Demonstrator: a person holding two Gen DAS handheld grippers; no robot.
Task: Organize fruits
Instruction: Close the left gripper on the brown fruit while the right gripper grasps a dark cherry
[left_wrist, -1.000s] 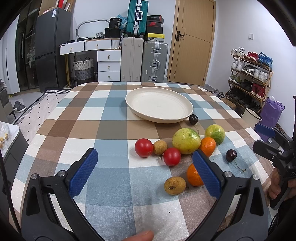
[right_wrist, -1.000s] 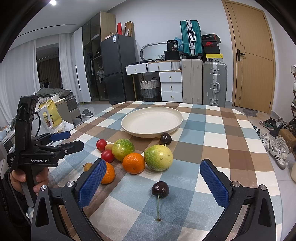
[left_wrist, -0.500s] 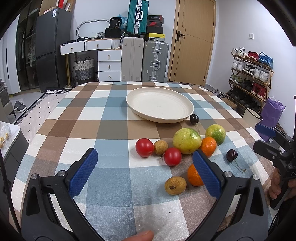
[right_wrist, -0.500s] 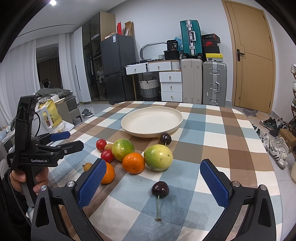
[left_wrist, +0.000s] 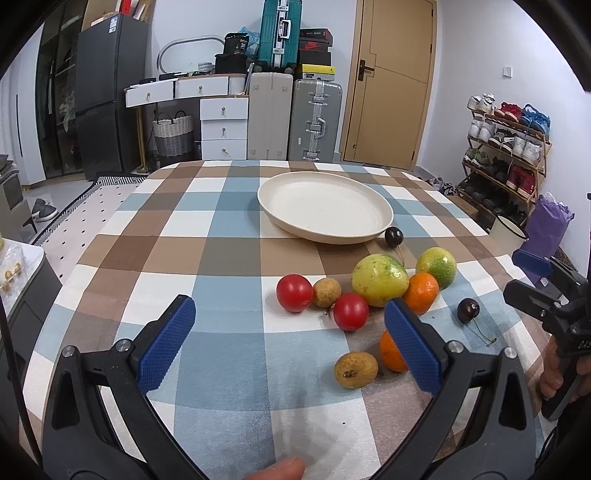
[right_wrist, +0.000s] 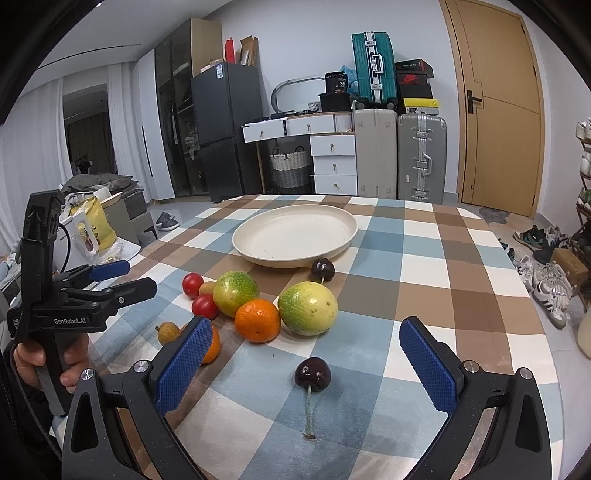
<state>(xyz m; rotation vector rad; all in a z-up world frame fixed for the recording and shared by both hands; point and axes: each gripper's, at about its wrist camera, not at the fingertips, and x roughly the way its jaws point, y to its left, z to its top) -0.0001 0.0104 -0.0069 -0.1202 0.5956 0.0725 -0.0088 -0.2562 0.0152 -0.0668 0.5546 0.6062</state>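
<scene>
With both my left hand-held gripper (left_wrist: 288, 343) and right hand-held gripper (right_wrist: 301, 363) spread and holding nothing, I should pinch the near cherry (right_wrist: 312, 373) gently by its body and carry it to the plate (right_wrist: 295, 236).

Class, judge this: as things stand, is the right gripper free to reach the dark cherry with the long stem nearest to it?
Probably yes. The right gripper is open, and the dark cherry lies alone on the checked tablecloth between its fingers, nothing in front.
</scene>
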